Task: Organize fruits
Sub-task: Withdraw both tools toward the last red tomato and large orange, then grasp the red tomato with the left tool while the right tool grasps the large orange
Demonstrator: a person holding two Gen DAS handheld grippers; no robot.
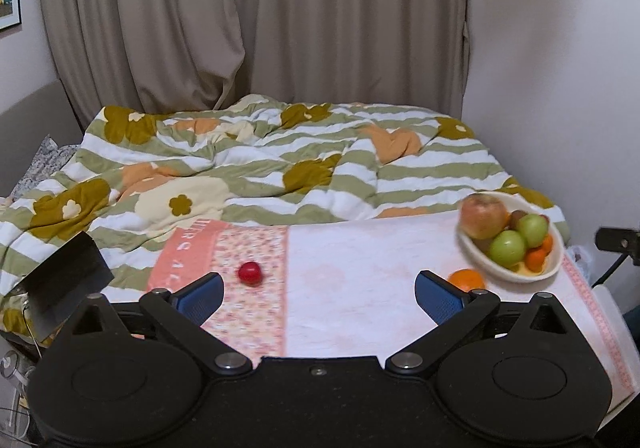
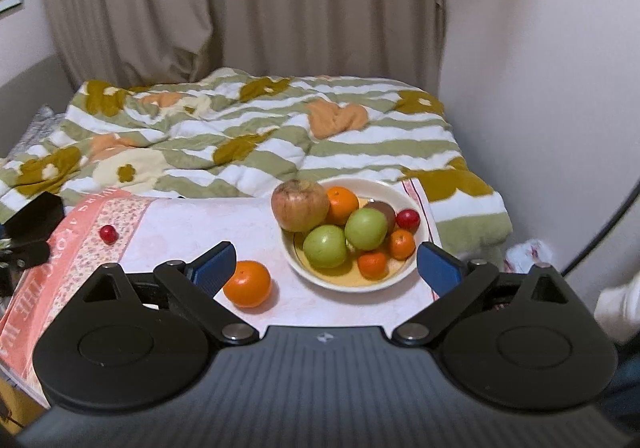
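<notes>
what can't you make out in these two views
- Bowl, left wrist view: blurred; its fruit can't be counted there.
- Loose orange, left wrist view: lower part hidden behind a left gripper finger.
- Brown fruit, right wrist view: mostly behind a green apple; kind unclear.
- Towel lettering, right wrist view: partly covered by the right gripper; unreadable.
- White object, right wrist view: cut off at the right edge, unidentifiable.

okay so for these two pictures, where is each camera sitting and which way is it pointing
Left wrist: sits on the left gripper, angled down over the pink towel toward bed and curtain; its own open blue-padded fingers show.
Right wrist: sits on the right gripper, angled down at the fruit bowl; its own open fingers show.
Shared: the bowl, the loose orange, the small red fruit, towel, striped duvet.
</notes>
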